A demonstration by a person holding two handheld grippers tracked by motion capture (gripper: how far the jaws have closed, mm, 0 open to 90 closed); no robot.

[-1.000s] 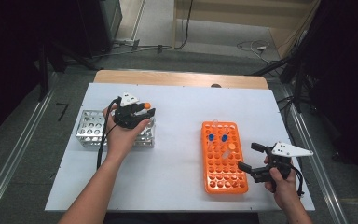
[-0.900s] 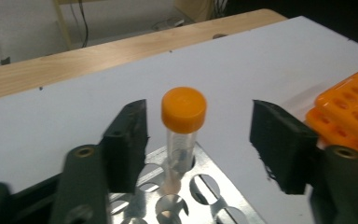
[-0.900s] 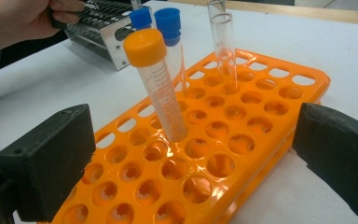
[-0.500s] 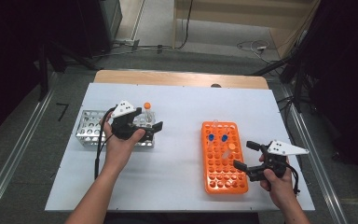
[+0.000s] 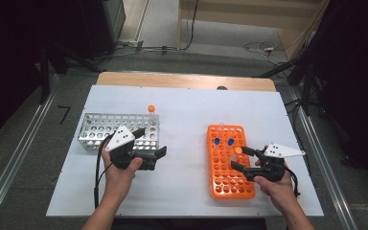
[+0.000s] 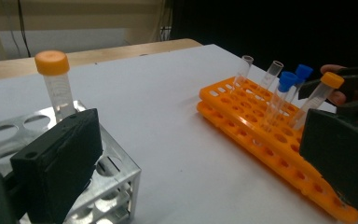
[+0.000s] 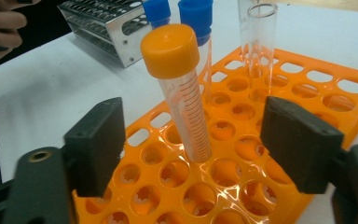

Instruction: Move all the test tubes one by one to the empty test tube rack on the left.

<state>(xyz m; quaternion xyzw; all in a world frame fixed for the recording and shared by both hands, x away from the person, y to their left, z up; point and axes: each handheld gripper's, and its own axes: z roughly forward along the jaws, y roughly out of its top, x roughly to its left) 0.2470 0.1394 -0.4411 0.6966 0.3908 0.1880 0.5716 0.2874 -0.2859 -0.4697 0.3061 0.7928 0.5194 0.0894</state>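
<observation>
In the right gripper view, at the bottom of the frame, the two black jaws of the right hand-held gripper [image 7: 193, 144] stand either side of an orange-capped tube [image 7: 181, 88] that leans slightly in a hole of the orange rack [image 7: 307, 93]; they have just been closing, yet a gap shows on both sides and neither pad touches the tube (its printed scale is readable here, which the high view cannot give). Behind it stand two blue-capped tubes [image 7: 195, 18] and an open glass tube [image 7: 261, 42]. The high view adds the pose: both forearms enter from the bottom edge, the right hand [image 5: 278, 184] at lower right with its jaws aimed left over the rack. The left hand-held gripper [image 5: 151, 148], left of centre, is spread wide and holds nothing, just in front of the metal rack [image 5: 96, 129], where another orange-capped tube [image 5: 151, 115] stands at the rack's right end on the white table [image 5: 187, 110].
</observation>
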